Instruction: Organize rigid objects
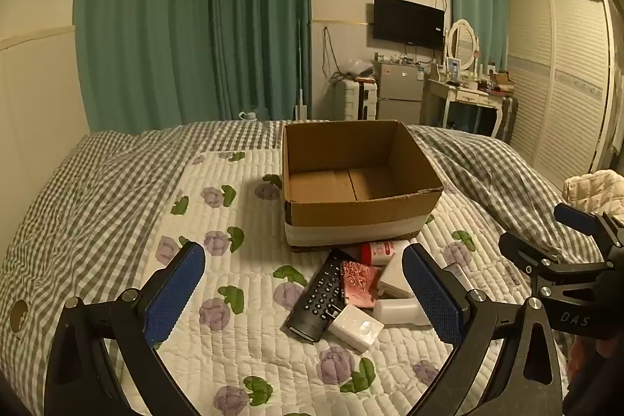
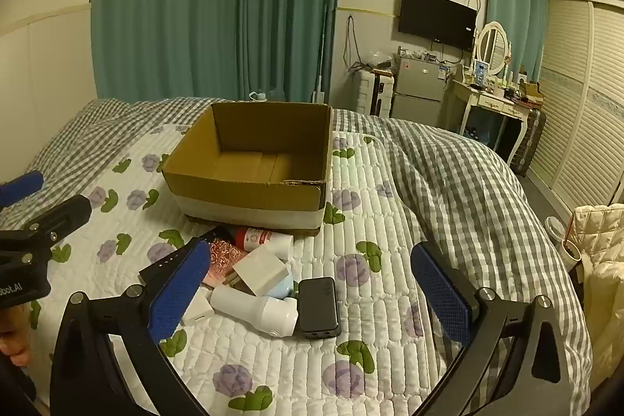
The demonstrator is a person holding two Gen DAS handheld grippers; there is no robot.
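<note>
Two sets of tongs hang over a quilted bed, and we see both spread wide with nothing between their blue pads. The left tongs (image 1: 304, 293) frame a small heap of hard goods lying on the flowered quilt (image 1: 241, 346); the right tongs (image 2: 312, 289) hover above the same heap from the other side, and each pair shows at the edge of the other's view.

In the heap we make out a black remote control (image 1: 318, 297) lying slantwise, a white plug adapter (image 1: 357, 327) touching its near end, a pink patterned packet (image 1: 359, 284) beside it, and a red-and-white bottle (image 1: 380, 252) close against the foot of the cardboard box (image 1: 358, 211). From the right wrist view we also see a white handheld device (image 2: 257, 310) lying on its side, a white cube-shaped block (image 2: 259, 271) leaning over it, and a black power bank (image 2: 318, 307) flat on the quilt, touching the device's head.

The box stands open just behind the heap, its inside bare brown cardboard, a pale band of tape around its base. A grey checked duvet (image 2: 448, 182) lies bunched on the right side of the bed. Teal curtains (image 1: 195, 18) hang behind the bed.
</note>
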